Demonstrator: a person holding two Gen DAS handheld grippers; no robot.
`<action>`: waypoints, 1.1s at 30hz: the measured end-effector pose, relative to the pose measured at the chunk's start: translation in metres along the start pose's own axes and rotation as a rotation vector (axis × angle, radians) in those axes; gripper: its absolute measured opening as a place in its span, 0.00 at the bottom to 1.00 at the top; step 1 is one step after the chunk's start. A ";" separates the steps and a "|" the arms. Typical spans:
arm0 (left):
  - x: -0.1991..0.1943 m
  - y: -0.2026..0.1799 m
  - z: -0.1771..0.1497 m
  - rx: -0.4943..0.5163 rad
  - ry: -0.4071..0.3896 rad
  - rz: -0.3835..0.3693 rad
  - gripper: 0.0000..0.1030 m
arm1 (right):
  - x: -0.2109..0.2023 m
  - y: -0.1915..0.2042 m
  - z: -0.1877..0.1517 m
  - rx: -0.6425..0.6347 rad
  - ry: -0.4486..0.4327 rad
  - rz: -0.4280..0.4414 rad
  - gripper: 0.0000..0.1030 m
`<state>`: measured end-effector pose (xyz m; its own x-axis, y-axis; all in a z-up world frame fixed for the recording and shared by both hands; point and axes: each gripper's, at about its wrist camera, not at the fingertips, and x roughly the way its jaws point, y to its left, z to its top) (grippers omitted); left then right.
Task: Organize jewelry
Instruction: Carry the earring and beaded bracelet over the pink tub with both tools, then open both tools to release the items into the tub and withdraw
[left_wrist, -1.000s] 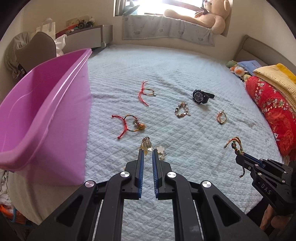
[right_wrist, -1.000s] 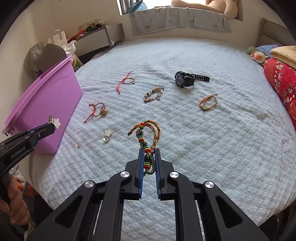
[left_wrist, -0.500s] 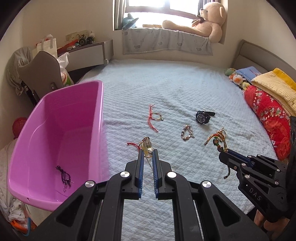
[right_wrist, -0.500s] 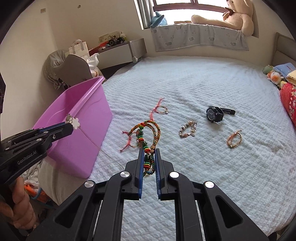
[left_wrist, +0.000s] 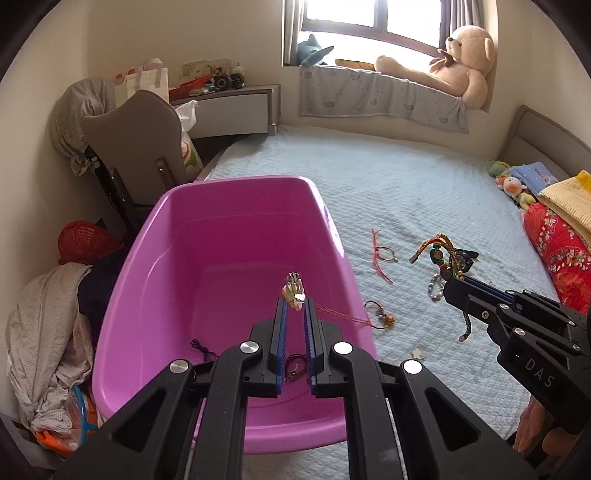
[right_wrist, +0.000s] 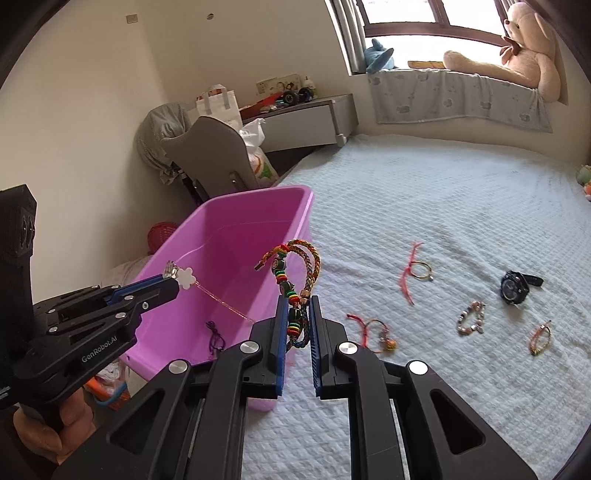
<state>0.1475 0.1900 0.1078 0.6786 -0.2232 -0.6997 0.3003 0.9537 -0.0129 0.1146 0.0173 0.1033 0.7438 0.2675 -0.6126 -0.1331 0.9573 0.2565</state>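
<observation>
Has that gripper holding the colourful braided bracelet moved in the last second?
Yes. The right gripper, shut on the braided bracelet, has lifted off the bed and swung toward the pink tub.

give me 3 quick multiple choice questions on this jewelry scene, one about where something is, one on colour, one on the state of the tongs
1. Where is the black watch?
A. in the tub
B. on the bed cover
C. on the window sill

2. What colour is the tub?
A. blue
B. grey
C. pink-purple

3. What are the right tongs doing?
A. shut on the braided bead bracelet
B. open and holding nothing
C. shut on the watch

Key:
1 B: the watch lies on the pale quilted bed cover, among other bracelets.
2 C: both views show pink-purple plastic walls.
3 A: the bracelet's beaded strand sits pinched between the blue pads, its loop standing above them; meanwhile the left tongs grip a flower-charm necklace over the tub.
</observation>
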 end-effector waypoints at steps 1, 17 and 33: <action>0.001 0.007 -0.001 -0.003 0.004 0.010 0.09 | 0.005 0.008 0.003 -0.009 0.002 0.010 0.11; 0.047 0.068 -0.028 -0.063 0.147 0.050 0.09 | 0.080 0.076 0.004 -0.095 0.156 0.056 0.11; 0.044 0.079 -0.031 -0.104 0.123 0.134 0.90 | 0.074 0.068 0.002 -0.111 0.125 -0.037 0.50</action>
<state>0.1807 0.2620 0.0539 0.6193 -0.0725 -0.7818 0.1376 0.9903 0.0172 0.1622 0.1021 0.0769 0.6635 0.2364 -0.7098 -0.1833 0.9712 0.1521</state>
